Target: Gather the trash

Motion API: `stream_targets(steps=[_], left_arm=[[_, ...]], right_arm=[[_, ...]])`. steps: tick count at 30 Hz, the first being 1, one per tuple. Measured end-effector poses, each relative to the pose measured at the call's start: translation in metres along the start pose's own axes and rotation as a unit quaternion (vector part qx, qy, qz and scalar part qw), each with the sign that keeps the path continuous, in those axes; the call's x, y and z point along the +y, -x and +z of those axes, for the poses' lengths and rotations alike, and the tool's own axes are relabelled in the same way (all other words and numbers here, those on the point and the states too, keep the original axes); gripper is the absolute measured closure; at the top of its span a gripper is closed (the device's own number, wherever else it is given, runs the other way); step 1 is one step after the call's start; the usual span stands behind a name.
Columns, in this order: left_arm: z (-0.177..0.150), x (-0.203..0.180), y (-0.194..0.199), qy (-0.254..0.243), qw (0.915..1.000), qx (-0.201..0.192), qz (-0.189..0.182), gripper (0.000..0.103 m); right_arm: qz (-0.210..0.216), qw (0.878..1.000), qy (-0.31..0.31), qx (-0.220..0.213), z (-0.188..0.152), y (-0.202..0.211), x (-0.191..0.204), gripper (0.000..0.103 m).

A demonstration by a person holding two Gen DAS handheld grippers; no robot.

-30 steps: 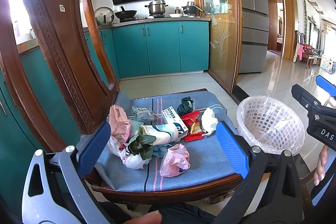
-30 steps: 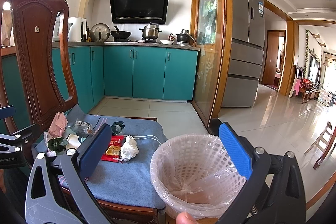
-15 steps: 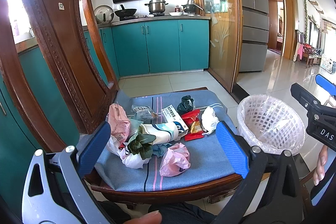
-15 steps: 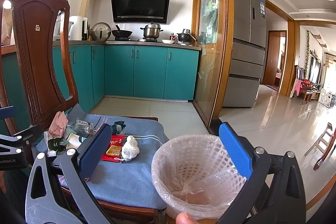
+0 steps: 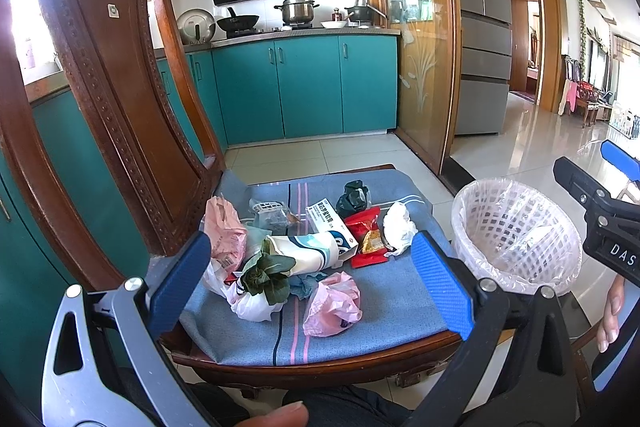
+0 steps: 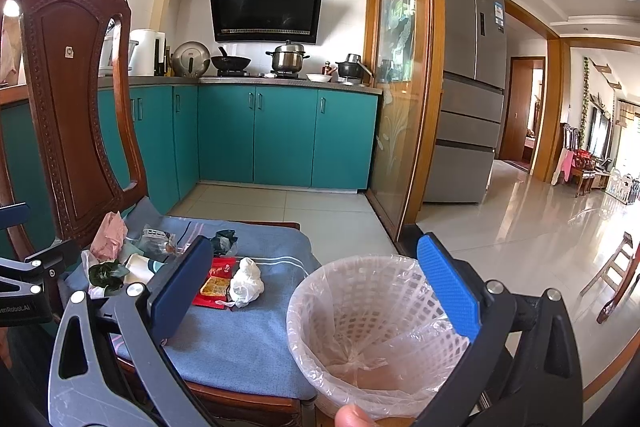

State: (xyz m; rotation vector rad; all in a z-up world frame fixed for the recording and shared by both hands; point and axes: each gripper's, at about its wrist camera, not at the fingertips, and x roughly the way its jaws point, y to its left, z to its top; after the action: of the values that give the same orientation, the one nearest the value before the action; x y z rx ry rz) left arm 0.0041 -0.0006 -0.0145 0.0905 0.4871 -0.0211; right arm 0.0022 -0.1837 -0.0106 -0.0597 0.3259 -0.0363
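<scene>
Teal kitchen cabinets (image 6: 256, 135) back a wooden chair (image 5: 120, 75) whose blue cushion (image 5: 384, 291) carries the trash pile (image 5: 288, 247), unmoved since a second ago. Both left tongs (image 5: 310, 283) and right tongs (image 6: 316, 291) stay spread apart, empty. Right tongs' body reads "DAS". Beside the chair's right edge, the lined basket (image 6: 360, 339) stands over bare floor.

We see a blue cushion (image 5: 360, 323) striped in pink, white and dark blue on a dark reddish-brown carved chair (image 5: 104, 75). On it lie two pale pink bags (image 5: 332, 303), a white bag (image 5: 396, 227), a crumpled black wrapper (image 5: 352, 193), a red packet (image 5: 366, 235), dark green leaves (image 5: 266, 277) and a white box (image 5: 330, 223) with blue print. The white lattice bin (image 6: 376, 339) wears a clear liner. Our gripper pads (image 5: 442, 283) are bright blue with grey arms. The cabinets (image 6: 280, 135) are teal.
</scene>
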Motion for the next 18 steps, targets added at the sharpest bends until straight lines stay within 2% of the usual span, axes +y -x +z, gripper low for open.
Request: stream_targets(steps=[13,15,18], left_arm=[[-0.002,0.002,-0.009,0.002,0.9999,0.013,0.003,0.003],[-0.003,0.003,-0.012,0.004,0.9998,0.021,0.005,0.003],[-0.007,0.01,-0.022,0.006,0.9989,0.046,0.007,0.003]], right_arm=[[0.0,1.0,0.001,0.015,-0.004,-0.012,0.0,0.003],[0.003,1.0,0.005,0.025,-0.006,-0.016,0.003,0.003],[0.03,0.998,0.019,0.053,-0.011,-0.027,0.01,0.003]])
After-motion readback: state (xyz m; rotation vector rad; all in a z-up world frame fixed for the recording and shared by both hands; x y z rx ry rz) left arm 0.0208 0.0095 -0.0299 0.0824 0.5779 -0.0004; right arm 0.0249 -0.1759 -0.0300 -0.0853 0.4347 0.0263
